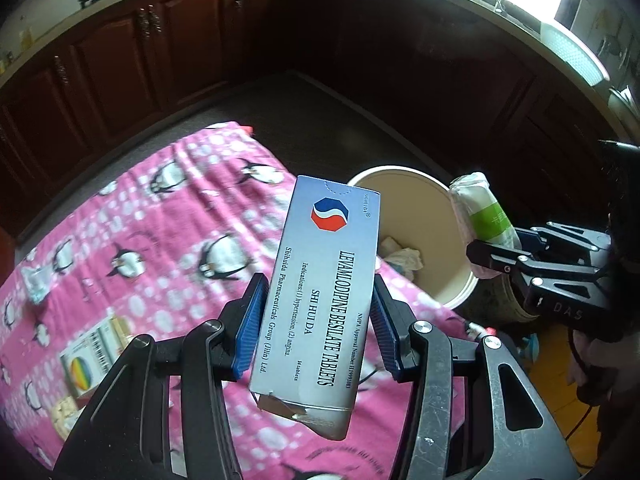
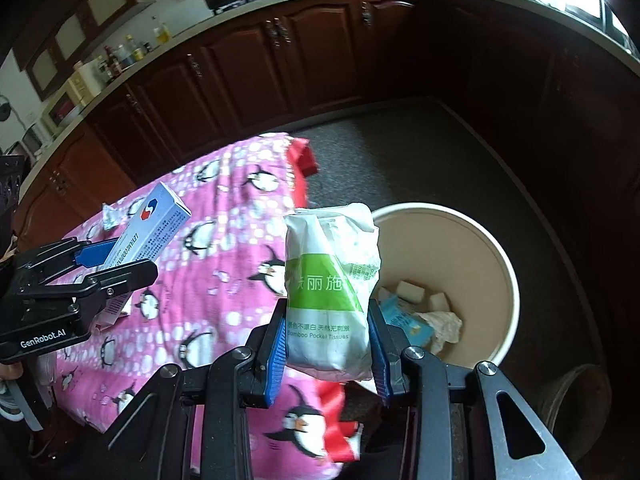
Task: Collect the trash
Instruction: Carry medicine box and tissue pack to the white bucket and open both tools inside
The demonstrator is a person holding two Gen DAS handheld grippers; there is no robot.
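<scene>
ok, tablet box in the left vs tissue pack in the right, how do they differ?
The tablet box is a rigid grey-blue carton with flat faces; the tissue pack is a soft, crinkled white-and-green plastic wrapper. The box is long and slim, the pack shorter and bulgier. Shared: each is clamped upright between blue pads, box in the left hand-held gripper, pack in the right hand-held gripper, near the bucket.

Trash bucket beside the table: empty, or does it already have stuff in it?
Partly filled. The trash bucket holds crumpled paper, a blue packet and white blocks at the bottom; most of its inner wall is bare.
</scene>
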